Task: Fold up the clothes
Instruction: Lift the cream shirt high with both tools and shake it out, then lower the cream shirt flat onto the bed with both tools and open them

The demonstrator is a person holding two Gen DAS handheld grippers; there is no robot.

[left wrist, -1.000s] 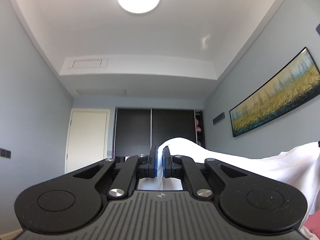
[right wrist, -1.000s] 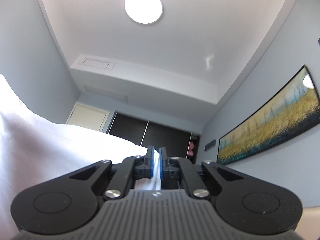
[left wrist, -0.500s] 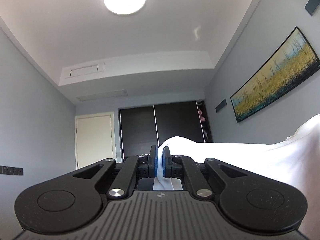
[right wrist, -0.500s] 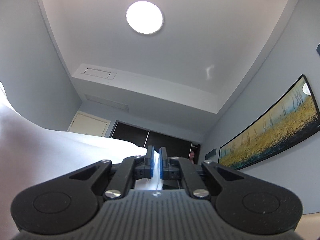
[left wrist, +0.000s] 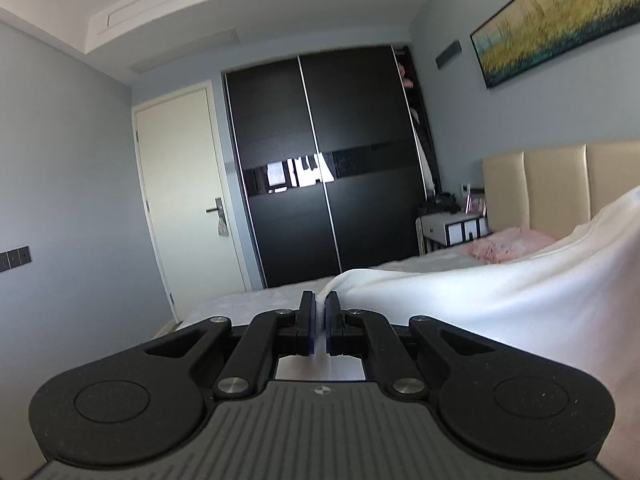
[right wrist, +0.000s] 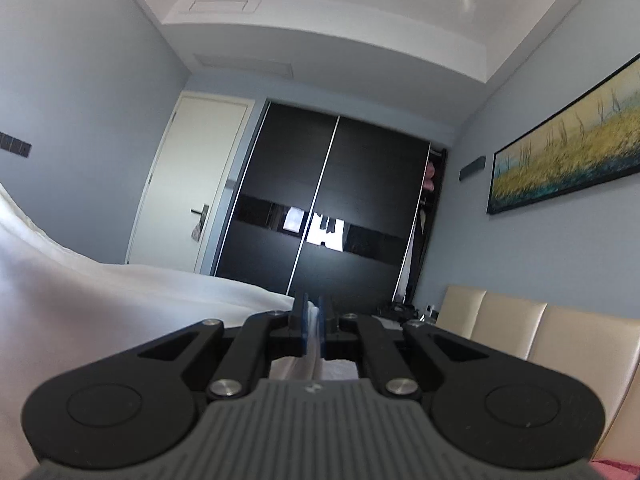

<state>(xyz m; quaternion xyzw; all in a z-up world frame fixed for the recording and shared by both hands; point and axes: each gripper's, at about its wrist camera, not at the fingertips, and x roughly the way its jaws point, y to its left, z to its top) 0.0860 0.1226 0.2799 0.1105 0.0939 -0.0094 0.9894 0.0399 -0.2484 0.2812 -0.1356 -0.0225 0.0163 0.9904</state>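
The fingers of the left gripper are pinched together on an edge of the white cloth, a thin strip of it showing between the blue pads. From there the cloth runs off to the right in the left wrist view, sagging and then rising towards the frame edge, above the bed with its pale cover. The right gripper also has its fingers clamped on the cloth, a fold of white fabric caught between them; in that view the cloth spreads out to the left and fills the lower left. So the cloth is held off the bed between the two grippers, one at each end. Beyond it stand a black wardrobe, a white door, a beige headboard, a painting on the grey wall, and a pink garment lying on the bed near the headboard.
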